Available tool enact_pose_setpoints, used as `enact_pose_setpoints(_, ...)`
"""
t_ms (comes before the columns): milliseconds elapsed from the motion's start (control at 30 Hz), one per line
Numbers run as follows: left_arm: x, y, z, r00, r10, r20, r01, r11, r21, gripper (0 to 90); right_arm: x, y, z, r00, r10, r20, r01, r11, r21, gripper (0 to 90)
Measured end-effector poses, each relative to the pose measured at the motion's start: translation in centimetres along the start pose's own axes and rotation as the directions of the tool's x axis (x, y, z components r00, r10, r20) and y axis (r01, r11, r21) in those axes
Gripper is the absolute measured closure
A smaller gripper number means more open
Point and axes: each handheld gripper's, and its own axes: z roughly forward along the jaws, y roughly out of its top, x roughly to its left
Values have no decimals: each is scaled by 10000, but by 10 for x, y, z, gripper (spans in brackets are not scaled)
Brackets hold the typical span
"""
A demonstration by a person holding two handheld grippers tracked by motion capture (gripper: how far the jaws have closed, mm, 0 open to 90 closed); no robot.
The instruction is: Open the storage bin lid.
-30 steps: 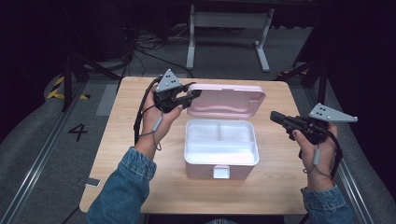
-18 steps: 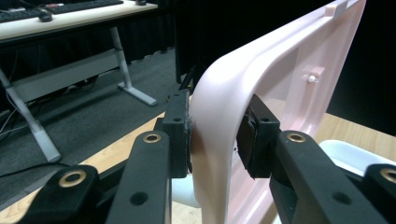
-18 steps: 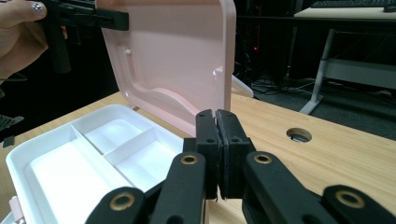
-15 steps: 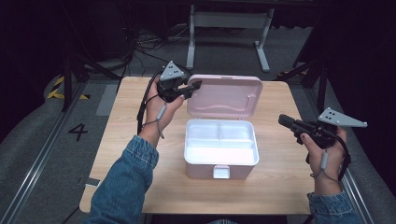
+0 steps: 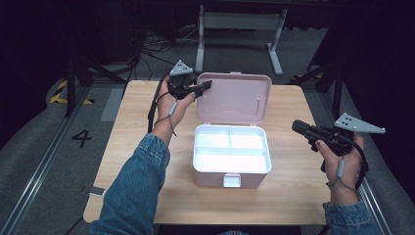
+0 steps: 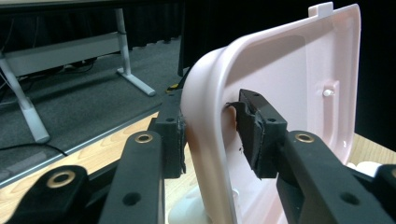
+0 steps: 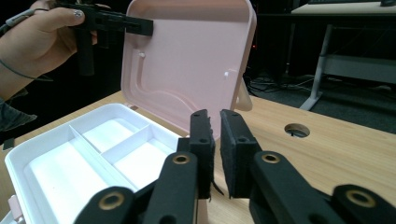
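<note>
A pink box stands mid-table with its white divided tray [image 5: 230, 147] exposed and its lid [image 5: 235, 98] swung up and back. My left gripper [image 5: 208, 85] is at the lid's left edge. In the left gripper view the lid's rim [image 6: 205, 154] runs between the left gripper's [image 6: 210, 121] jaws, which have just been opening; the pads sit close on either side with a thin dark gap at the inner one. My right gripper [image 5: 296, 126] hovers right of the box. Its [image 7: 217, 121] jaws have just been opening to a narrow slit with nothing in it. It faces the lid [image 7: 187, 56] and tray [image 7: 70, 158].
The wooden table [image 5: 293, 196] has a round cable hole [image 7: 297, 130] at its far right. A white desk frame [image 5: 240, 22] and cables lie on the floor behind. The box's front latch [image 5: 231, 180] faces the person.
The lid has swung farther up and back, and my left hand has followed it away from the person. The right gripper has drifted slightly right, its jaws parting a little.
</note>
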Motion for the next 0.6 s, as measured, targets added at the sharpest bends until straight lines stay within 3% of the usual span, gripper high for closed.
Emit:
enact_pose_setpoints(167, 6, -2, 9, 9997, -111, -200, 116, 9997, 225, 616, -1, -1, 2, 10000, -18, 13, 18, 10000, 92, 810)
enact_pose_setpoints(367, 16, 1, 20, 9992, -379, -99, 386, 9956, 855, 606, -3, -4, 6, 10000, 38, 24, -39, 9995, 318, 778)
enact_pose_setpoints(600, 23, -6, 29, 9981, -590, -156, 602, 9934, 974, 589, -6, -6, 8, 10000, 20, 87, -24, 9992, 401, 765)
